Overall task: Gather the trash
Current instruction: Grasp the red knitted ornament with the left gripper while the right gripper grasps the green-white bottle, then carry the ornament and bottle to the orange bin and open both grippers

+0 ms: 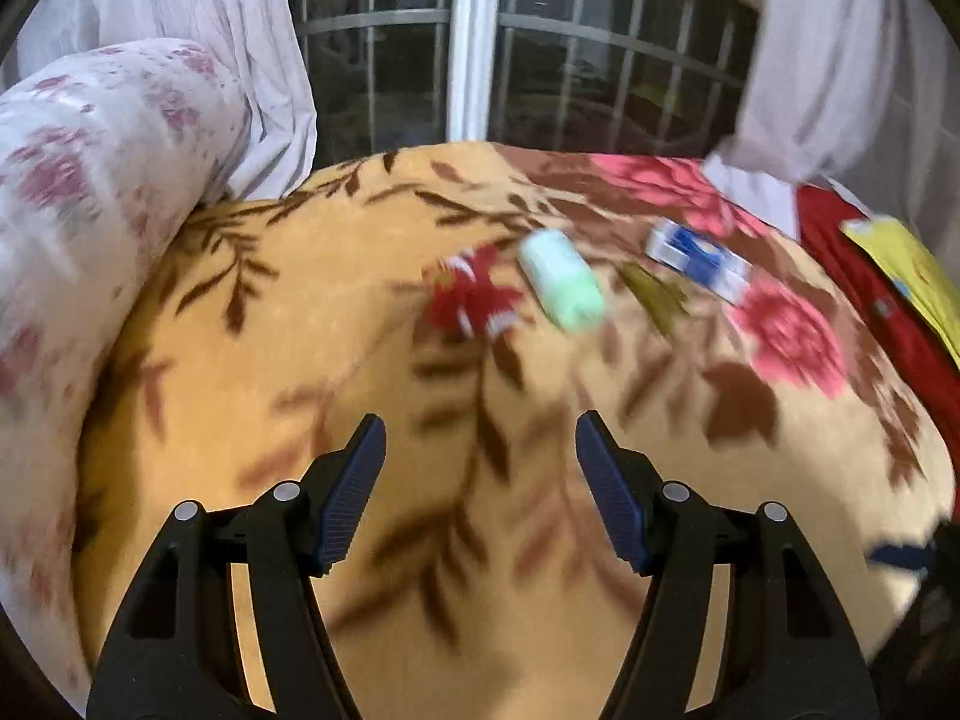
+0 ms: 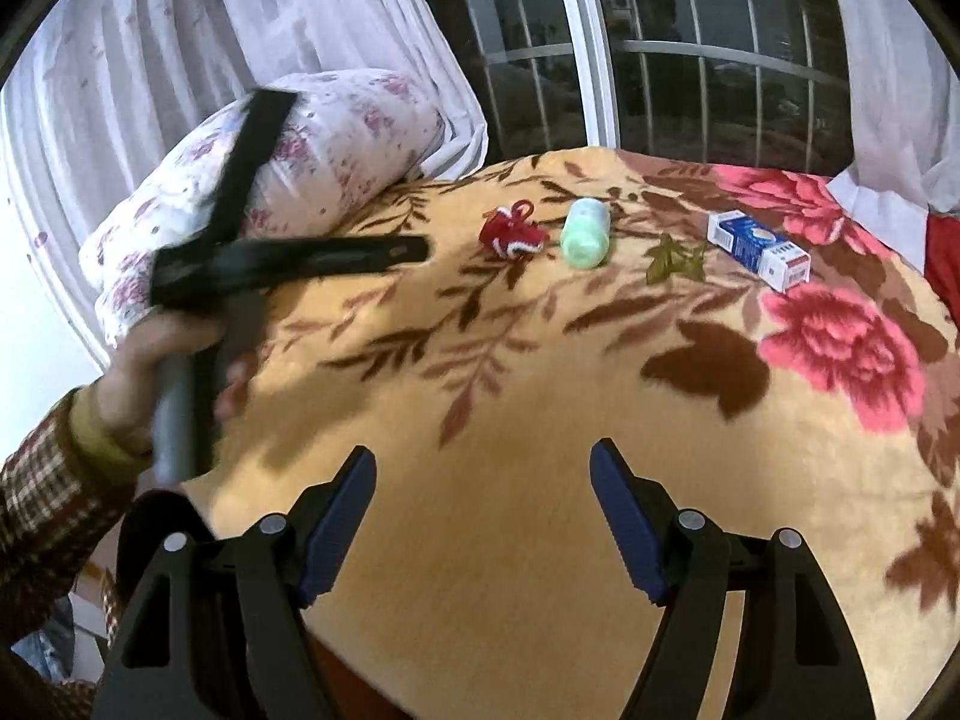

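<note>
Four bits of trash lie in a row on the floral blanket: a red and white wrapper (image 2: 511,233) (image 1: 474,294), a pale green roll (image 2: 585,233) (image 1: 561,279), an olive wrapper (image 2: 675,261) (image 1: 654,294) and a blue and white carton (image 2: 757,249) (image 1: 699,258). My left gripper (image 1: 480,450) is open and empty, short of the trash; it also shows in the right wrist view (image 2: 336,180), blurred, at the left. My right gripper (image 2: 483,474) is open and empty above the blanket's near part.
A rolled floral quilt (image 2: 270,174) (image 1: 90,228) lies at the left by the curtains (image 2: 180,48). A barred window (image 2: 690,60) is behind the bed. Red cloth (image 1: 852,264) and a yellow packet (image 1: 906,264) sit at the right edge.
</note>
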Motion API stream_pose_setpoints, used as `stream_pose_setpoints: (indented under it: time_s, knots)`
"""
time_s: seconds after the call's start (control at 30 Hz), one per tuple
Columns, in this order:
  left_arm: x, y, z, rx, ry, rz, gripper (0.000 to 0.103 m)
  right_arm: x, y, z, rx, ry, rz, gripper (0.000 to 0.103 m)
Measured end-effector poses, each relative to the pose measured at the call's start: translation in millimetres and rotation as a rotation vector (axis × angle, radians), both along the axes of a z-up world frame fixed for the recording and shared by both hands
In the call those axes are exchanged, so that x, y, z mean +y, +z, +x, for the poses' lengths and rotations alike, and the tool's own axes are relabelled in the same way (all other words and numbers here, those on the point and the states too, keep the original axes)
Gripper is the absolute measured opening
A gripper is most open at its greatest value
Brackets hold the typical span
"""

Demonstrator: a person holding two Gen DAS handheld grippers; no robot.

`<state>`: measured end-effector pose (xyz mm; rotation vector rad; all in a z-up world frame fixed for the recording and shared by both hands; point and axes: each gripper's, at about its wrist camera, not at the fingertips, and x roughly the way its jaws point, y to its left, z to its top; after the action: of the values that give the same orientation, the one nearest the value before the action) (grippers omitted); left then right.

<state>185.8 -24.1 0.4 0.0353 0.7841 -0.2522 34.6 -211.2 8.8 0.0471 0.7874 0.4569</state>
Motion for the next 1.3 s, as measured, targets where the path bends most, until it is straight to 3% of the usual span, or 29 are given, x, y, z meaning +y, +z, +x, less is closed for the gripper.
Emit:
stream_pose_setpoints:
  time_s: [0.2,0.33,0.4,0.43,0.5,0.73,0.97,1.23,1.27,1.3]
  knots:
    - [-17.8,-23.4,83.4,0.019,0.049,0.031,0.065,0.5,-4.5,25.2,-0.002,0.000,0.008,0.072]
    - [-24.5,-41.0,117.3,0.052,0.074,0.052,0.064,-2.7,-7.1,40.3,0.005,-0.003,0.009,0.072]
    - [-24.5,-50.2,128.3,0.079,0.061,0.047,0.030,-3.4,-6.2,48.2,0.000,-0.010,0.005,0.072]
    - [-22.9,-53.1,128.5,0.084,0.065,0.049,0.029,-3.5,-5.0,52.6,-0.004,-0.013,0.000,0.072]
    - [-20.2,-51.0,119.2,0.064,0.056,0.046,0.024,-4.4,-0.5,66.5,-0.018,-0.019,-0.009,0.072]
    - [12.1,-26.1,50.2,0.006,0.045,-0.013,0.024,6.5,12.6,161.8,-0.065,-0.126,-0.123,0.072]
    - [41.6,-6.4,-12.8,-0.073,0.039,-0.029,0.024,33.5,-13.5,252.8,0.033,-0.195,-0.143,0.071]
    - [60.0,-10.1,-42.1,-0.079,0.038,-0.053,0.025,50.2,-54.1,303.3,0.148,-0.264,-0.195,0.071]
    - [61.0,-11.6,-43.3,-0.076,0.036,-0.054,0.025,50.9,-56.5,305.9,0.154,-0.267,-0.198,0.067]
    - [61.7,-13.1,-45.6,-0.074,0.035,-0.056,0.025,52.5,-60.4,309.6,0.165,-0.266,-0.209,0.055]
